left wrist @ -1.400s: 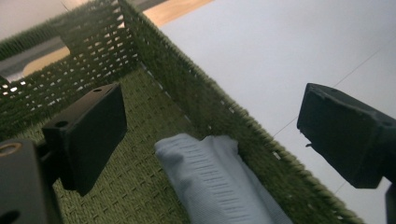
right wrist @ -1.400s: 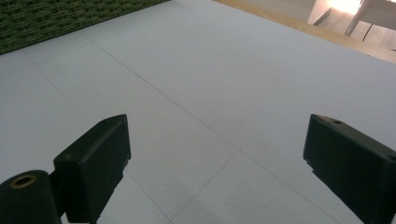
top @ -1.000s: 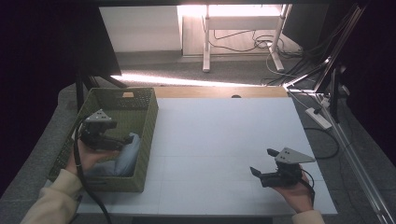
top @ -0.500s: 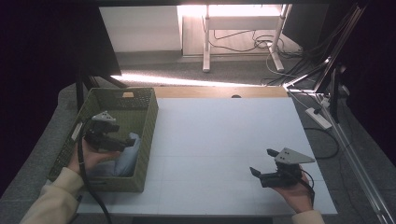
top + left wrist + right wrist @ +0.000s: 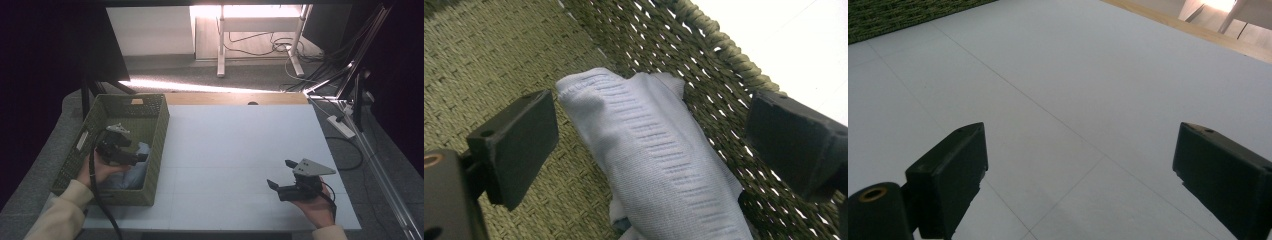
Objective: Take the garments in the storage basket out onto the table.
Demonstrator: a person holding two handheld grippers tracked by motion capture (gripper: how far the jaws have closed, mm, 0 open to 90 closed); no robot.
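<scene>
A light blue cloth (image 5: 134,172) lies crumpled inside the green woven basket (image 5: 161,125) at the table's left, leaning against its right wall. My left gripper (image 5: 140,154) hovers inside the basket just above the cloth. In the left gripper view its jaws stand wide open on either side of the cloth (image 5: 664,160), not touching it, and the basket (image 5: 499,55) floor shows behind. My right gripper (image 5: 281,175) is held over the white table (image 5: 240,140) at the front right, open with nothing between its jaws (image 5: 1083,175).
The basket's wall (image 5: 898,12) shows at the far left of the right gripper view. Beyond the table's wooden far edge (image 5: 235,98) is a floor with desk legs and cables. A power strip (image 5: 341,126) lies off the right side.
My left gripper has dropped a little lower and nearer inside the basket, and the cloth has sunk from near the basket's rim to lie lower. The right gripper has not moved.
</scene>
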